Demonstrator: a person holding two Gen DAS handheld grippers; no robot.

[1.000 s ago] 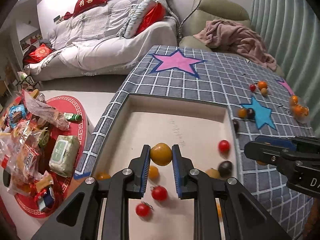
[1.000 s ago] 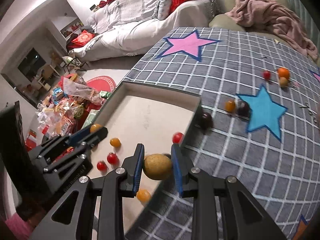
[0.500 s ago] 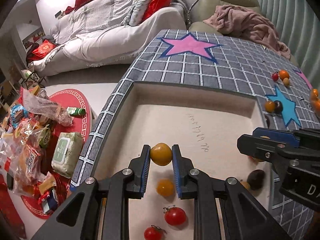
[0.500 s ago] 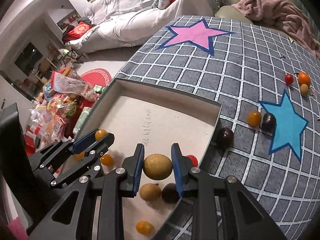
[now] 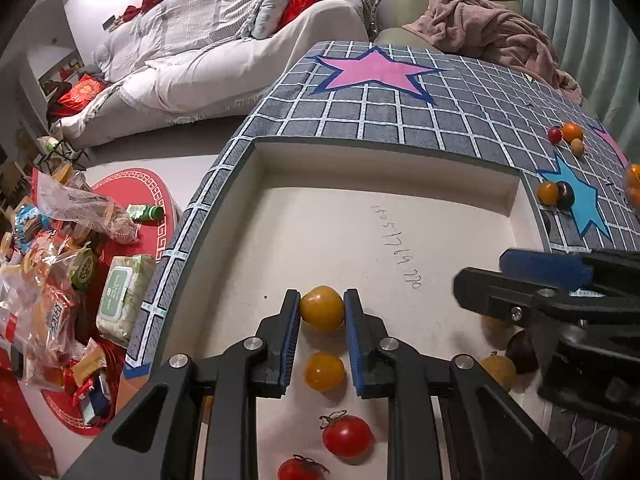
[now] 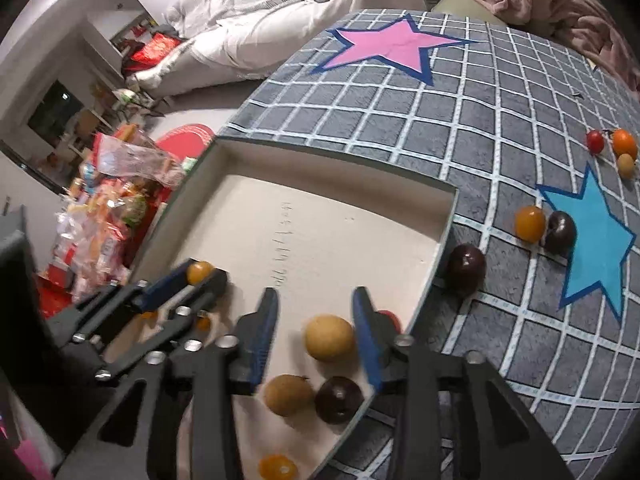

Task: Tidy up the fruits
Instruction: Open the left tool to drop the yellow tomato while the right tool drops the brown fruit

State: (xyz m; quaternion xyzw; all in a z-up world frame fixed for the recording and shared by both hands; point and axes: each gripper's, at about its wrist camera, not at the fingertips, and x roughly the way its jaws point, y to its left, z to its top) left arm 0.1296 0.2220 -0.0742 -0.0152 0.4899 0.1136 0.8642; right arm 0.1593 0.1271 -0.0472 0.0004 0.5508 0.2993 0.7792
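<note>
A shallow cream tray [image 5: 384, 162] [image 6: 320, 166] sits on the grey checked table. My left gripper [image 5: 322, 308] is shut on a yellow-orange tomato [image 5: 322, 307] held over the tray; it also shows in the right wrist view [image 6: 200, 273]. My right gripper [image 6: 315, 312] is open over the tray's right side, and a tan round fruit [image 6: 330, 337] sits free between its fingers. Other fruits lie in the tray: a yellow tomato [image 5: 325, 371], red tomatoes [image 5: 347, 436], a brown fruit [image 6: 289, 395] and a dark plum [image 6: 339, 399].
Loose fruits lie on the table: a dark plum [image 6: 466, 268] against the tray's right wall, an orange tomato [image 6: 530, 223] with a plum [image 6: 560, 232], and a small cluster [image 6: 618, 146] further right. Snack bags [image 5: 52, 280] litter the floor at left. A sofa [image 5: 224, 40] stands behind.
My right gripper has opened and let go of the tan fruit, which now sits in the tray. Both grippers moved further over the tray; the left still holds its tomato.
</note>
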